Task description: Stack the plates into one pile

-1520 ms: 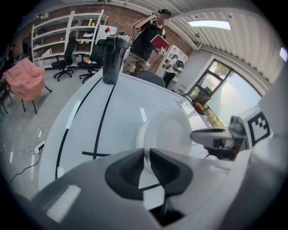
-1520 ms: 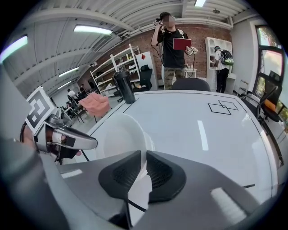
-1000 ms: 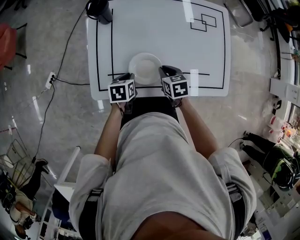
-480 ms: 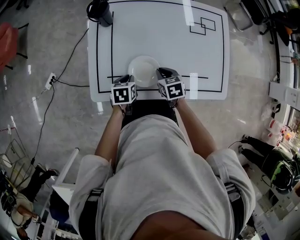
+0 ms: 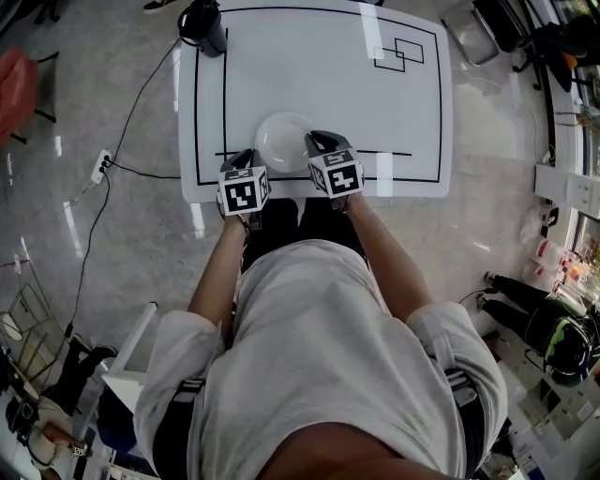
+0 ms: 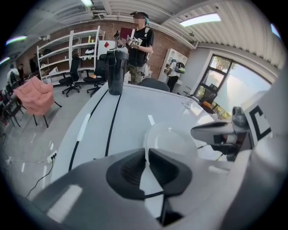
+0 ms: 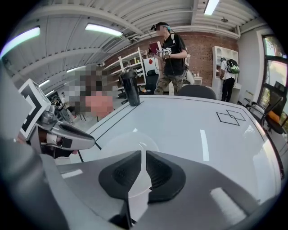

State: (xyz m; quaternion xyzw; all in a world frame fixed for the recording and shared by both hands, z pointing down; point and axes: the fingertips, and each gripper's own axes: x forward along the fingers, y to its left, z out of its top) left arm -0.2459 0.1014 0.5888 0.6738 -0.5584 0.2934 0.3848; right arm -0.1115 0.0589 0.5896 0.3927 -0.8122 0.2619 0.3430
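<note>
Nearest the person, the left gripper point(image 6: 147, 155) holds the near-left rim of the plate point(image 5: 283, 141) and the right gripper point(image 7: 144, 155) its near-right rim, both tilted down toward the counter point(image 5: 319, 75). The left jaws have just been closing and now stand almost together, with the thin white rim caught between their pads. The right jaws have also been closing a little and pinch the rim on their side through a narrow slit. The plate itself lies where it lay a second ago, across the black line point(image 5: 394, 153) that passes under its near edge, so the change is in the grip rather than the plate's place. With both sides now clamped, a two-handed lift or slide looks like the likely next move. No other plate shows around it, and whether this white disc is a single plate or an already finished pile cannot be told. Beyond the plate the counter is bare, with a dark jug point(image 5: 202, 21) far to its left and two overlapping drawn squares point(image 5: 398, 52) far to its right.
</note>
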